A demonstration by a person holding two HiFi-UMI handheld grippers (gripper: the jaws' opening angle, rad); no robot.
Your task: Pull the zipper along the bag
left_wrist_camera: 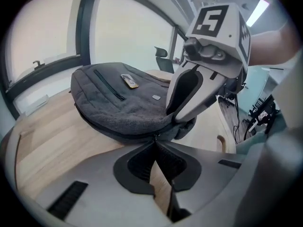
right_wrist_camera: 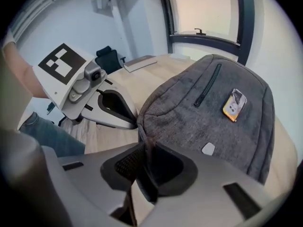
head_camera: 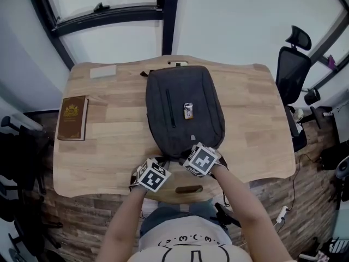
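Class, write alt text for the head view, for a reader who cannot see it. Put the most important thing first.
Seen from above, a person's left gripper and right gripper meet the near edge of a dark grey backpack lying flat on a wooden table. A brown book lies near the table's left edge, apart from the backpack.
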